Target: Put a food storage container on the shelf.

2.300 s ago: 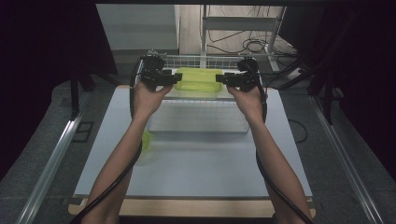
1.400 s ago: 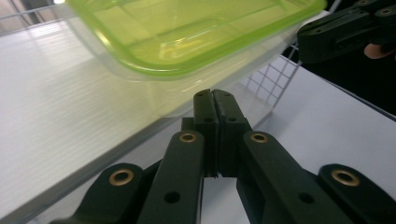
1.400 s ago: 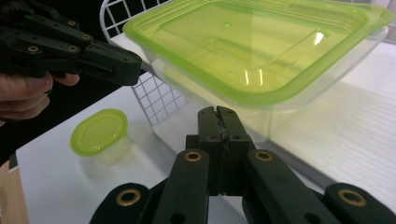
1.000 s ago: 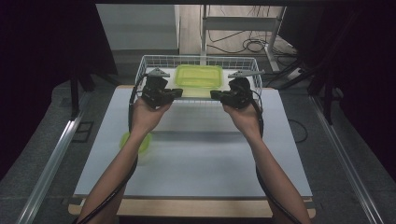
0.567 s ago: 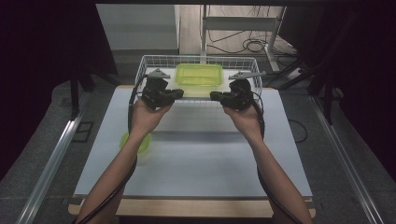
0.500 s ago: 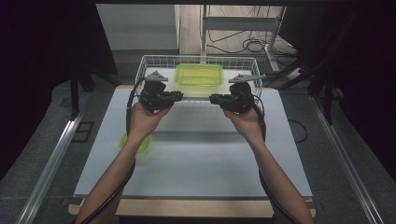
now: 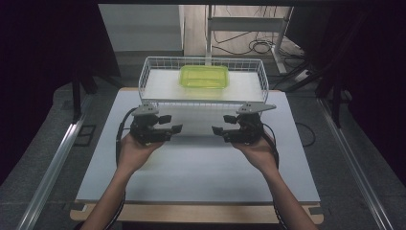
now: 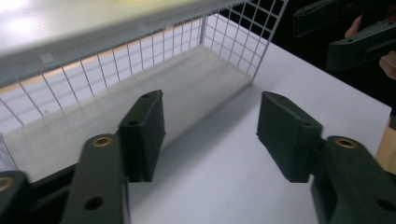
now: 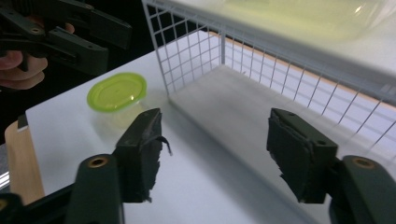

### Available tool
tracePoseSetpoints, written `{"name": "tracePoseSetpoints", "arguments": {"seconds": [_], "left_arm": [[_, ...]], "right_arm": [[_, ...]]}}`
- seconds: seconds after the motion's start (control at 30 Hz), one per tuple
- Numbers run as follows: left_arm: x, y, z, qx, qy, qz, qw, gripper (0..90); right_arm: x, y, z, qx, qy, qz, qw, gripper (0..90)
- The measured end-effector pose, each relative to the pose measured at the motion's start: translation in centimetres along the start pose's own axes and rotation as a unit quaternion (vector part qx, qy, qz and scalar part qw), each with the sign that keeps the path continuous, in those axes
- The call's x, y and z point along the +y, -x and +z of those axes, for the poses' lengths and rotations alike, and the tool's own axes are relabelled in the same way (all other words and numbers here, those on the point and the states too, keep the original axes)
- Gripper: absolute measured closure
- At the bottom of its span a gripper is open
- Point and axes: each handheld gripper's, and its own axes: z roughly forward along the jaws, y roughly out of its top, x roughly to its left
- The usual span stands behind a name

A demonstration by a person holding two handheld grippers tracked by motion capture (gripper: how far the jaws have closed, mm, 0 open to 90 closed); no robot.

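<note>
A white wire basket (image 7: 148, 86) stands at the back of the white tabletop (image 7: 196, 172), and a lime-green container (image 7: 204, 75) sits on the white board inside it. Both my grippers hover over the table in front of the basket, jaws pointing inward at each other. My left gripper (image 7: 171, 123) (image 8: 210, 121) and my right gripper (image 7: 223, 124) (image 9: 215, 140) are open; their jaws have just been opening, and nothing is between them. The basket's mesh wall (image 8: 219, 32) (image 9: 196, 51) lies just ahead. A round green lid (image 9: 116, 92) lies flat on the table beside the basket's corner.
The other hand's gripper appears far off in each gripper view: the right gripper (image 8: 355, 32) and the left gripper (image 9: 65, 32). A wooden strip (image 7: 191, 212) edges the table's front. A metal rail (image 7: 52, 163) runs along the left, and cables (image 7: 258, 47) lie on the floor behind.
Both grippers were at the basket's near rim with jaws shut. They have since drawn back toward the person and sunk lower, and their jaws have opened. The basket stays at the back.
</note>
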Motion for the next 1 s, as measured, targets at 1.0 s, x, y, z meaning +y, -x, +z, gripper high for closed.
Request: {"name": "tracePoseSetpoints", "arguments": {"seconds": [1.0], "left_arm": [[-11.6,4.3,0.5,0.002,-0.036,0.039,0.9986,0.7]], "right_arm": [[-11.5,-3.1,-1.6,-0.012,-0.036,0.018,0.9991,7.6]]}}
